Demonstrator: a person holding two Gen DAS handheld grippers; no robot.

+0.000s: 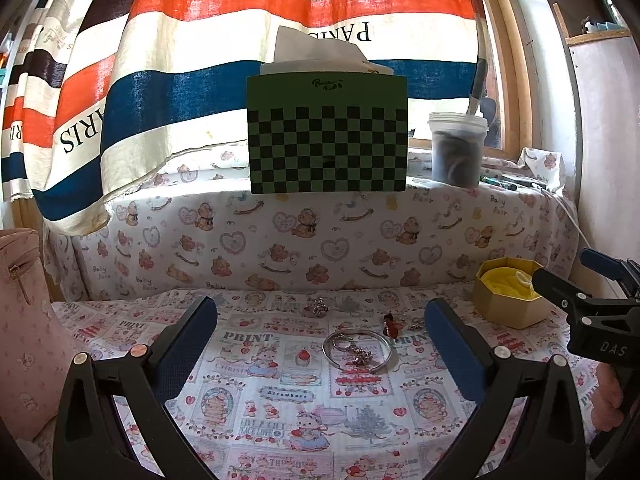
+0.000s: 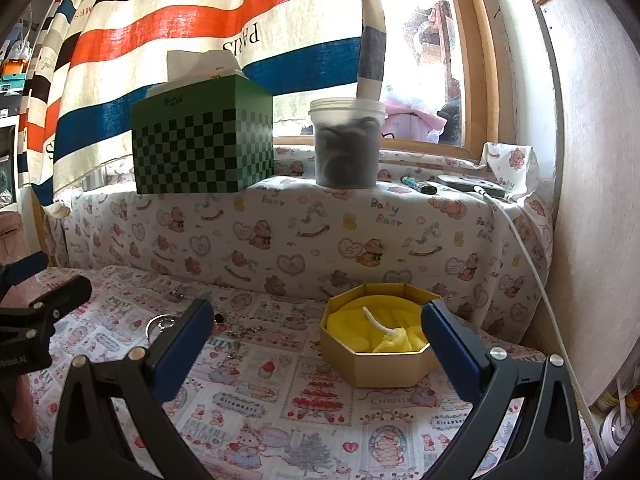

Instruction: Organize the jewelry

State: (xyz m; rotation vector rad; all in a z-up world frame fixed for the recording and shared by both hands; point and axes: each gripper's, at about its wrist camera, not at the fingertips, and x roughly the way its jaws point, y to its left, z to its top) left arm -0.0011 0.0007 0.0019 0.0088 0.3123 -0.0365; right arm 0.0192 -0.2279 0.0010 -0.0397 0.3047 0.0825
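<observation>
Left tongs (image 1: 320,332): spread wide, empty, lined up on bangle (image 1: 357,350).
Right tongs (image 2: 318,336): spread, empty, facing box (image 2: 380,364), likely destination.

Left tool (image 1: 320,344), right tool (image 2: 318,340): black frames, blue pads, silver rivets, white lettering.

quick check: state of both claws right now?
Left claw: open, holding nothing, silver bangle on the cloth ahead between its fingers.
Right claw: open, holding nothing, facing the yellow-lined box.
</observation>
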